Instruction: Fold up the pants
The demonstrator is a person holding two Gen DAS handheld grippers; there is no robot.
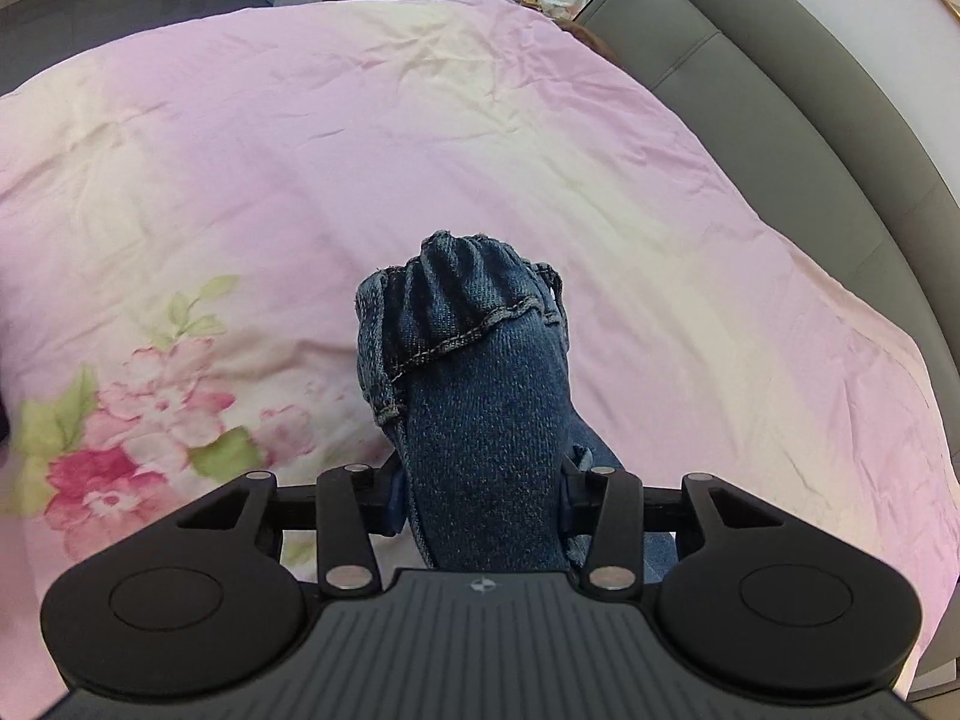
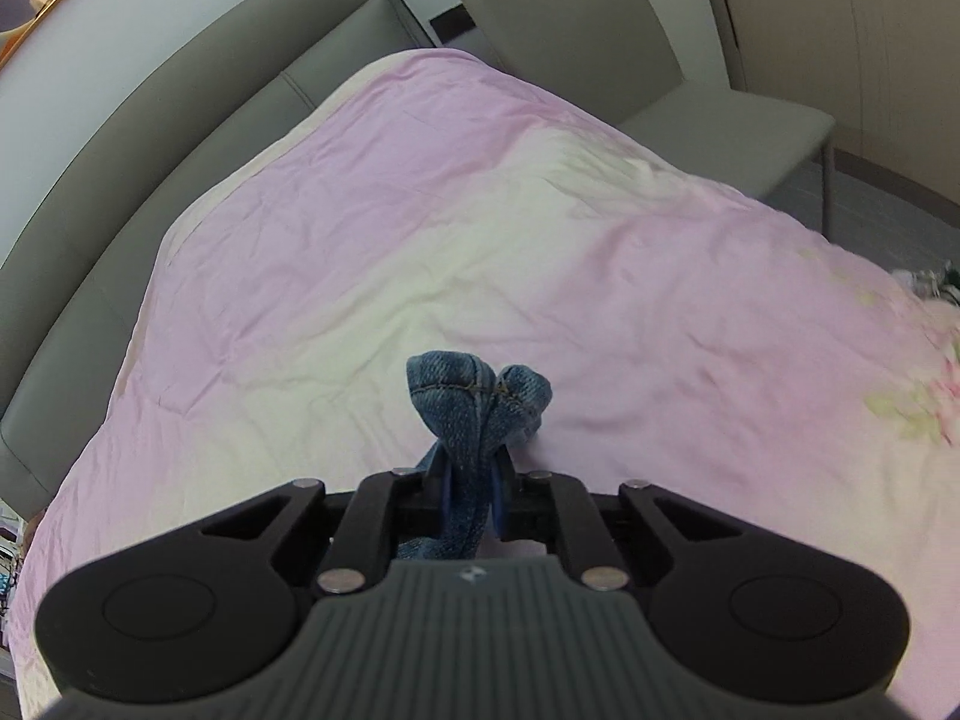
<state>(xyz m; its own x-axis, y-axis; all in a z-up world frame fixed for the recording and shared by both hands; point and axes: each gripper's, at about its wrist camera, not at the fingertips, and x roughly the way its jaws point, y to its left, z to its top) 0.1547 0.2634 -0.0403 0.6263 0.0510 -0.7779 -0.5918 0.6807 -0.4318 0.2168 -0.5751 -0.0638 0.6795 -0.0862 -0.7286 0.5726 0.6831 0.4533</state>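
The left tongs (image 1: 483, 498) are clamped on a thick bunch of blue denim pants (image 1: 474, 372), the cloth wadded between the fingers and rising past them with a stitched hem folded over the top. The right tongs (image 2: 471, 495) are pinched narrow on a thinner twist of the same pants (image 2: 477, 402), whose seamed end pokes up beyond the tips. Both bunches are raised above the bed; how the rest of the garment hangs below is hidden by the gripper bodies. Beneath lies a rumpled pink bedspread (image 1: 360, 150) with a flower print (image 1: 138, 414) at the near left. Farther off a grey padded headboard (image 1: 810, 138) curves along the bed's edge, and a grey chair (image 2: 630, 48) stands beyond the far corner.
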